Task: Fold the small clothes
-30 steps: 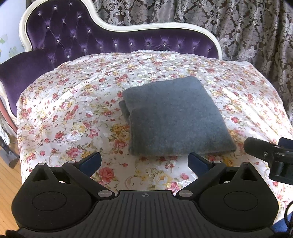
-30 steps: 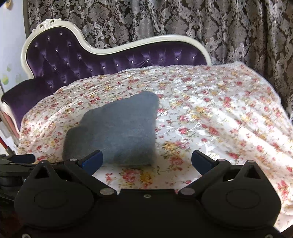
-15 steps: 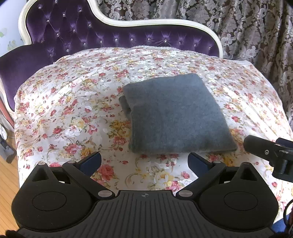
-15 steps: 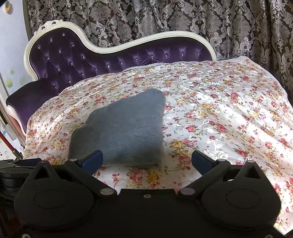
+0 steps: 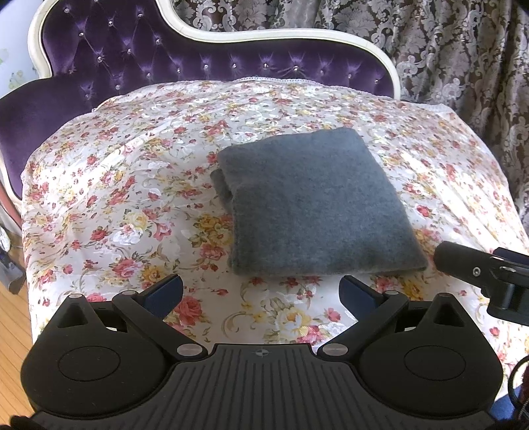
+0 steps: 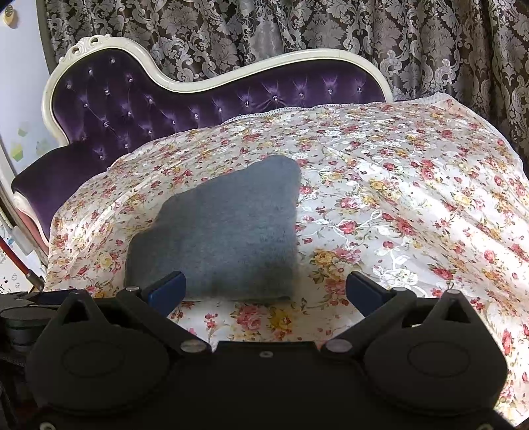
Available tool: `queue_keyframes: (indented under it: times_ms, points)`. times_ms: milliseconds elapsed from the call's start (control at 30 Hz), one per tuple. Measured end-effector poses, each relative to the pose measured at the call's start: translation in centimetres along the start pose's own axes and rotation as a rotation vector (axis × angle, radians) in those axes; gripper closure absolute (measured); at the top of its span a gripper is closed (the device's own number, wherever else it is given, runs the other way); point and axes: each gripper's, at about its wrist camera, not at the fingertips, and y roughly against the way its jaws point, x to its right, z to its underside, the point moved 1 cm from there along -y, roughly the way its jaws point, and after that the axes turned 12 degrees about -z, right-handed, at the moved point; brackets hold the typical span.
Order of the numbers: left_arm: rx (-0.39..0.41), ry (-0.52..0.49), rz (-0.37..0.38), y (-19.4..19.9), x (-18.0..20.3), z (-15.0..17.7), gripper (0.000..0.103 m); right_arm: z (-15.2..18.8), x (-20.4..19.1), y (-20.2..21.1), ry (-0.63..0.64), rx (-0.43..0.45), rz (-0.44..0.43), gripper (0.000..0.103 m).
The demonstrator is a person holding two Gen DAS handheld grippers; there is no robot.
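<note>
Floral sheet (image 5: 109, 185) covers a purple tufted sofa (image 5: 132, 59) before patterned curtains (image 6: 264, 29). Left gripper (image 5: 261, 292) is spread wide and empty; the folded grey garment (image 5: 314, 205) lies just ahead of it. Right gripper (image 6: 266, 291), likewise spread, has the garment ahead-left.

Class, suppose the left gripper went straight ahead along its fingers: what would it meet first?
Probably the near edge of the folded grey cloth, which lies ahead of the open left gripper on the floral sheet. If it points downward, the sheet comes first; depth is unclear.
</note>
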Motion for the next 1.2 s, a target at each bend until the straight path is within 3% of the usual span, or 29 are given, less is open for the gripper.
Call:
queue_keyframes:
  times_ms: [1200]
  points:
    - [-0.035,-0.005,0.014,-0.71,0.19,0.21,0.001,0.1,0.21,-0.68,-0.048,-0.028,-0.024,0.0]
